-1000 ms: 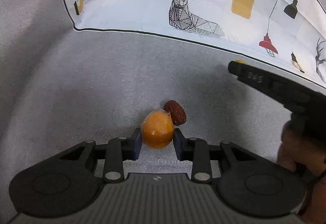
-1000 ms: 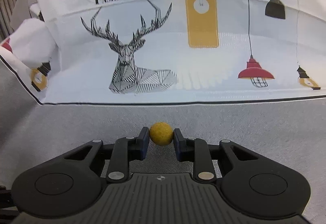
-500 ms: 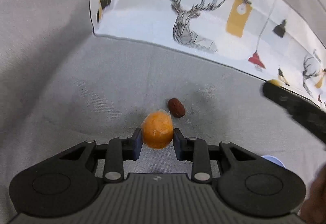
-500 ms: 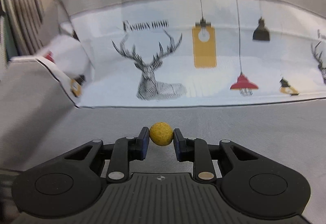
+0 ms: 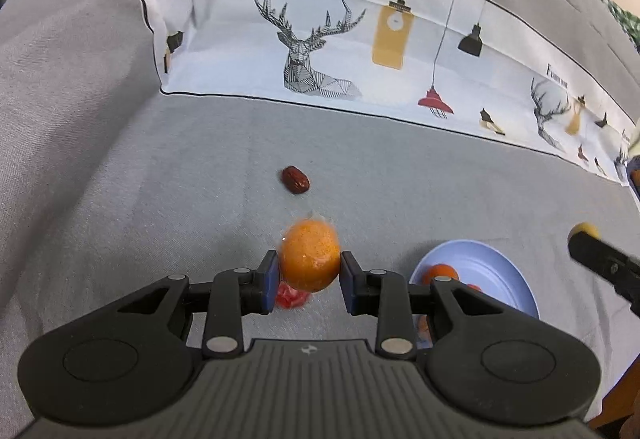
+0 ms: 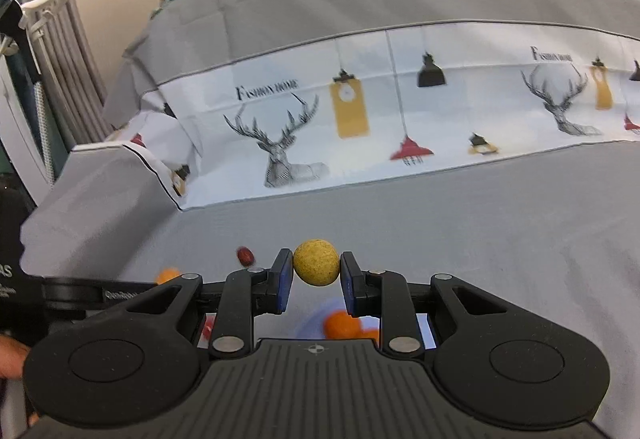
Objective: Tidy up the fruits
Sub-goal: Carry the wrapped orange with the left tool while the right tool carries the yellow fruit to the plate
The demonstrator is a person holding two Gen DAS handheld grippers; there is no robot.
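My left gripper (image 5: 309,266) is shut on a wrapped orange fruit (image 5: 309,255), held above the grey cloth. A dark red date (image 5: 295,180) lies on the cloth beyond it. A red fruit (image 5: 291,296) peeks out below the left finger. A pale blue plate (image 5: 496,275) with orange fruit (image 5: 440,272) sits to the right. My right gripper (image 6: 316,267) is shut on a small yellow ball-shaped fruit (image 6: 316,262), raised above the blue plate (image 6: 312,319) and its orange fruit (image 6: 340,324). The date (image 6: 245,255) and the left gripper's orange fruit (image 6: 168,274) show at left.
A grey cloth (image 5: 160,199) covers the surface, with a white printed band of deer and lamps (image 5: 320,51) rising behind. The right gripper's finger (image 5: 604,263) with the yellow fruit reaches in from the right edge. A curtain (image 6: 60,59) and rack stand at far left.
Both grippers rose and drew back with their fruits still gripped. The date now lies farther from the left gripper, and the blue plate has come into view.
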